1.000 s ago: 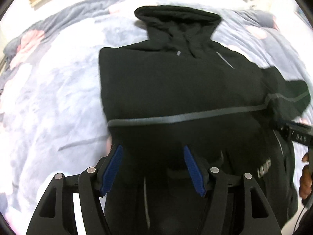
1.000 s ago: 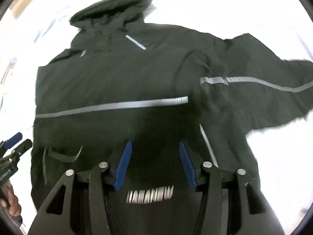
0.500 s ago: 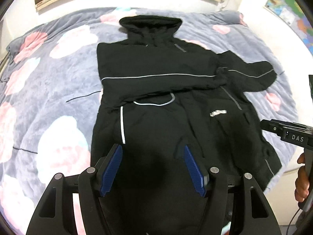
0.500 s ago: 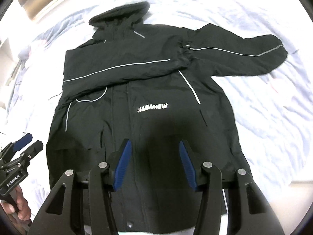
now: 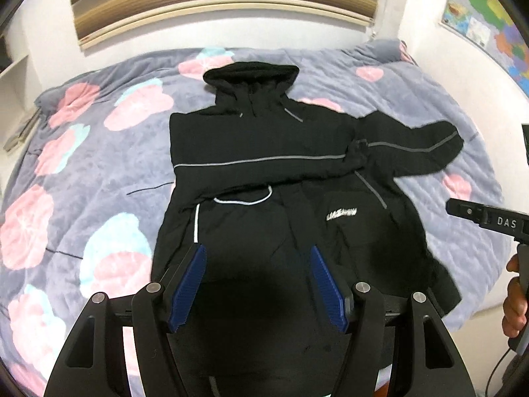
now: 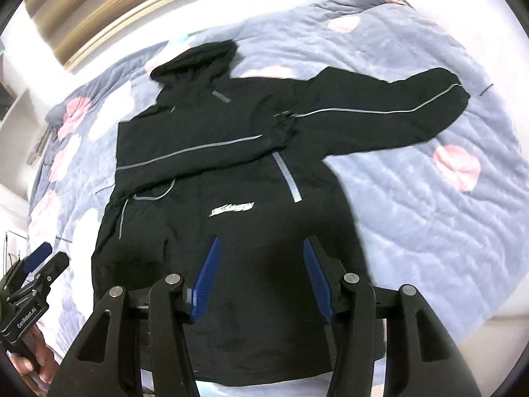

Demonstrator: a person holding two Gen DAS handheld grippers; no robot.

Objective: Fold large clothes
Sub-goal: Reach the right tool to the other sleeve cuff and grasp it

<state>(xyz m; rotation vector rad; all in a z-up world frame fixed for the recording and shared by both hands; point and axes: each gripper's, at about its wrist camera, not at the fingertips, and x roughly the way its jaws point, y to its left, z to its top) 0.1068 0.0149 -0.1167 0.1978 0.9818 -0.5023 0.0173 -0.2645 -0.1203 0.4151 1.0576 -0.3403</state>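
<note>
A black hooded jacket (image 5: 284,218) with grey reflective stripes and a white chest logo lies flat, front up, on the bed; it also shows in the right wrist view (image 6: 238,178). Its left sleeve (image 5: 264,168) is folded across the chest. Its right sleeve (image 6: 393,112) lies stretched out to the right. My left gripper (image 5: 258,258) is open and empty above the jacket's lower part. My right gripper (image 6: 261,251) is open and empty above the hem. Each gripper also shows at the edge of the other's view, the left (image 6: 36,264), the right (image 5: 482,218).
The bed is covered by a grey-blue quilt (image 5: 99,172) with pink and white flowers. A wooden headboard and white wall (image 5: 218,10) stand behind it. A coloured map (image 5: 489,20) hangs on the right wall. The bed's near edge (image 6: 439,324) runs under the jacket's hem.
Both grippers have pulled back and up from the jacket, so the whole jacket and bed now show. The jacket has not moved in the last half second.
</note>
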